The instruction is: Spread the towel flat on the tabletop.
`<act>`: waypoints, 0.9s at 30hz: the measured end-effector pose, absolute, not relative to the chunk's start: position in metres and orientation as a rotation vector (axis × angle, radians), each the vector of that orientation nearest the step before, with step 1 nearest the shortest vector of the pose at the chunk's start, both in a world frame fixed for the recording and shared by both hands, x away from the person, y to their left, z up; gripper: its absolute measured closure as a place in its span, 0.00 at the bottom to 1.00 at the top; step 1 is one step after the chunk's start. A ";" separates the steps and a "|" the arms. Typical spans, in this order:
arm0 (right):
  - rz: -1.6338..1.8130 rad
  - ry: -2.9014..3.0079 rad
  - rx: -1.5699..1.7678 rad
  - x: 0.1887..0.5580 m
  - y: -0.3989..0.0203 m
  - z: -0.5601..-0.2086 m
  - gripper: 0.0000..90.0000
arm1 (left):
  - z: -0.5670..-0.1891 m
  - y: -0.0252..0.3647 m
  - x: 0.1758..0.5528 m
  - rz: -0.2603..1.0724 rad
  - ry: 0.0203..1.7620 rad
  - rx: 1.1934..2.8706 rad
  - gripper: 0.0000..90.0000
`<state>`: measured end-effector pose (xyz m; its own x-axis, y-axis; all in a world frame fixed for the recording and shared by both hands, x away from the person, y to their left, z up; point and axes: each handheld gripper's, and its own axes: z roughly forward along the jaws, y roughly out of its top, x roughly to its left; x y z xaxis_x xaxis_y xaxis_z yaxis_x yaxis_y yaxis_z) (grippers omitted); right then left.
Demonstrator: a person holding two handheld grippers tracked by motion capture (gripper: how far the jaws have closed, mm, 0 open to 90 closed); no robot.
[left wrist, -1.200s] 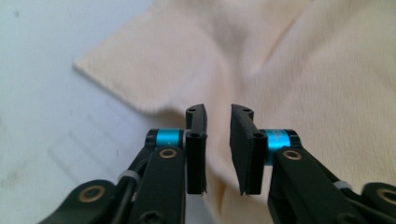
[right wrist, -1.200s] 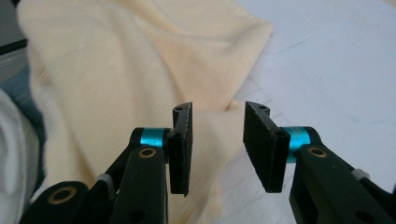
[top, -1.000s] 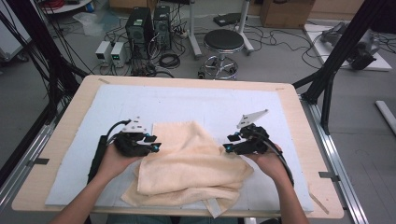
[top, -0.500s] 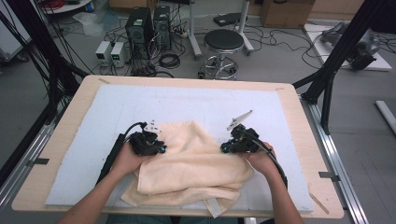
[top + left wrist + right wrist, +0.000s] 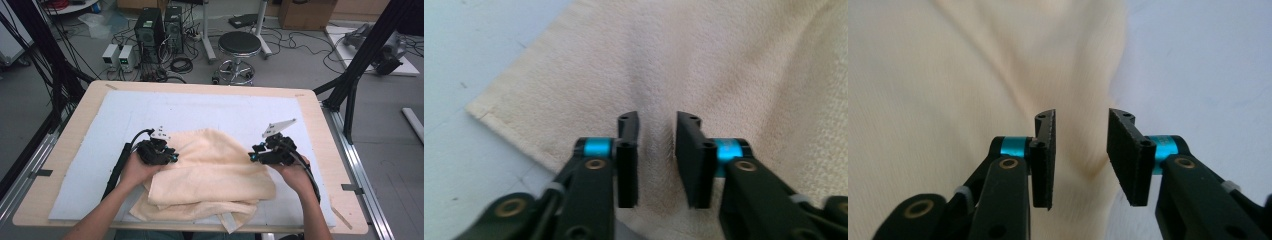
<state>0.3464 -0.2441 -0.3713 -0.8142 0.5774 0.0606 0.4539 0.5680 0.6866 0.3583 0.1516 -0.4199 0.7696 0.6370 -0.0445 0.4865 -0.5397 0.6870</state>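
Two hand-held grippers are working a cream towel (image 5: 210,172) lying at the desk's (image 5: 75,150) six o'clock: left hand-held gripper (image 5: 172,156) at its nine o'clock edge, right hand-held gripper (image 5: 252,157) at three o'clock, both jaws just opening, gripping nothing.

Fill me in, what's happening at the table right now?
A person is working a cream towel that lies folded on the pale mat of the table, with a tool in each hand. The left tool sits over the towel's left side, near a corner; the right tool sits over its right edge. Both sets of jaws have just been opening and stand apart over the cloth, with a gap between the pads, so nothing is gripped at this moment.
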 end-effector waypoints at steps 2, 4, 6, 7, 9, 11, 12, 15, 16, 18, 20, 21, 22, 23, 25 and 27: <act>1.155 2.567 0.895 0.357 -0.247 -0.367 0.69 | -0.417 0.154 0.358 0.289 0.855 2.252 0.71; 1.152 2.549 0.914 0.369 -0.243 -0.371 0.69 | -0.417 0.157 0.358 0.306 0.869 2.267 0.69; 1.109 2.577 0.920 0.382 -0.234 -0.383 0.68 | -0.417 0.159 0.357 0.314 0.890 2.265 0.66; 1.088 2.587 0.926 0.385 -0.231 -0.388 0.68 | -0.418 0.160 0.357 0.336 0.897 2.248 0.65; 1.079 2.622 0.958 0.396 -0.225 -0.401 0.67 | -0.422 0.162 0.357 0.377 0.932 2.224 0.63; 1.067 2.646 1.000 0.404 -0.221 -0.413 0.65 | -0.428 0.163 0.360 0.371 0.960 2.229 0.61; 1.083 2.663 1.031 0.407 -0.218 -0.418 0.65 | -0.430 0.163 0.361 0.356 0.969 2.233 0.61; 1.062 2.688 1.032 0.409 -0.211 -0.425 0.75 | -0.431 0.162 0.361 0.374 0.947 2.232 0.67; 1.069 2.705 1.030 0.409 -0.209 -0.427 0.81 | -0.431 0.161 0.361 0.385 0.943 2.226 0.72; 1.097 2.739 1.044 0.410 -0.208 -0.428 0.96 | -0.432 0.160 0.362 0.383 0.941 2.213 0.81; 1.054 2.746 1.013 0.407 -0.206 -0.425 0.99 | -0.433 0.160 0.363 0.383 0.935 2.208 0.88; 1.038 2.743 1.001 0.406 -0.207 -0.423 1.00 | -0.433 0.159 0.363 0.389 0.930 2.207 0.91; 1.024 2.738 0.984 0.404 -0.208 -0.420 1.00 | -0.433 0.160 0.364 0.392 0.930 2.206 0.92; 1.006 2.718 0.989 0.402 -0.210 -0.417 1.00 | -0.433 0.160 0.364 0.387 0.935 2.195 0.93; 1.016 2.663 0.992 0.398 -0.218 -0.409 1.00 | -0.433 0.161 0.366 0.384 0.948 2.183 0.94; 1.024 2.599 1.010 0.395 -0.227 -0.400 1.00 | -0.433 0.163 0.367 0.392 0.955 2.167 0.94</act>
